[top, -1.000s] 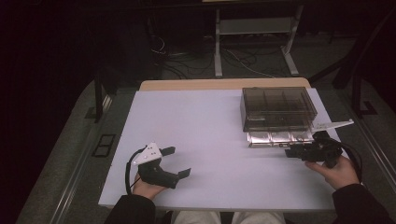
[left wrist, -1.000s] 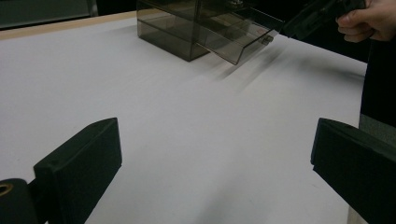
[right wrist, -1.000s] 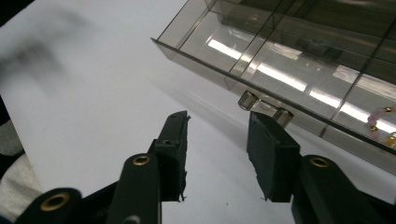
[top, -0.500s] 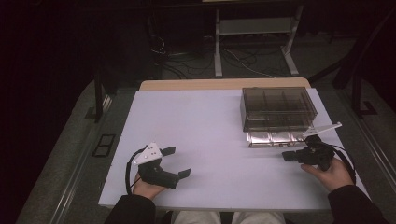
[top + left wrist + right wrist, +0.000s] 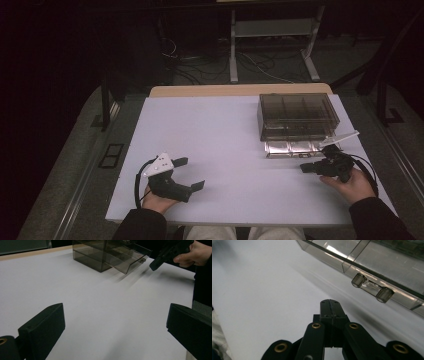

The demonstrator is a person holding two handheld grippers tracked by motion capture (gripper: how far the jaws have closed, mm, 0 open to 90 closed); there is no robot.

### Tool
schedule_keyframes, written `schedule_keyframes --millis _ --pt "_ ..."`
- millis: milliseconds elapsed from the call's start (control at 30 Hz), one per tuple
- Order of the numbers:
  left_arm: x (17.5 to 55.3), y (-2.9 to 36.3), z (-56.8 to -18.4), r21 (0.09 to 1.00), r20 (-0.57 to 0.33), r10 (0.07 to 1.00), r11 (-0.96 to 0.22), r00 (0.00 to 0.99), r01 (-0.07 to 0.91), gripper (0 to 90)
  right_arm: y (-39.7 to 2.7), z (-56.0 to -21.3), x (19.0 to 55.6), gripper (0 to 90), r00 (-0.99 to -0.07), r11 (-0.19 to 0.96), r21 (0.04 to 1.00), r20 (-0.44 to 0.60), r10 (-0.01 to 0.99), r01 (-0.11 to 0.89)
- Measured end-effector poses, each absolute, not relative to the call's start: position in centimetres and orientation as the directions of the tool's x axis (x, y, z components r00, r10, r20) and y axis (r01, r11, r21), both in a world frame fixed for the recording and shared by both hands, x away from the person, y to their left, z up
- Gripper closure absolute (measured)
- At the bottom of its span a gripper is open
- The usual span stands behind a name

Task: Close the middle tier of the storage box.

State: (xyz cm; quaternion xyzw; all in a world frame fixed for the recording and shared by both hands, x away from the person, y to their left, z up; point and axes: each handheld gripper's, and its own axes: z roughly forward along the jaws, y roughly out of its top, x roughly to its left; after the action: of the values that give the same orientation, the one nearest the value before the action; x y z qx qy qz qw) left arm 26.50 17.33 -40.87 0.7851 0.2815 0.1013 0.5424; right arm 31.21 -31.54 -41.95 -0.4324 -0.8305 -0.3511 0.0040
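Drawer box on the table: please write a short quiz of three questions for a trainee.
1. True or false: the right tongs are shut with nothing between them.
2. Which tongs are open? A left tongs, B right tongs.
3. What sticks out of the front of the smoky drawer box at its bottom?

Key: 1 true. 2 A. 3 a pulled-out drawer with a clear handle.

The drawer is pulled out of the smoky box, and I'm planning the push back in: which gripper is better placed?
Probably the right gripper: shut, empty, just before the drawer. The left gripper sits open, far across the table.
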Motion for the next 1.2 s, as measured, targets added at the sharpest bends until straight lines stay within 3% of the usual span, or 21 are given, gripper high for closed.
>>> schedule_keyframes --millis 1200 --pt "26.5 17.3 -40.9 0.908 -0.144 0.55 -0.256 0.823 0.331 1.1 -31.4 -43.2 33.5 88.8 -0.594 0.364 0.571 0.285 0.753 0.736"
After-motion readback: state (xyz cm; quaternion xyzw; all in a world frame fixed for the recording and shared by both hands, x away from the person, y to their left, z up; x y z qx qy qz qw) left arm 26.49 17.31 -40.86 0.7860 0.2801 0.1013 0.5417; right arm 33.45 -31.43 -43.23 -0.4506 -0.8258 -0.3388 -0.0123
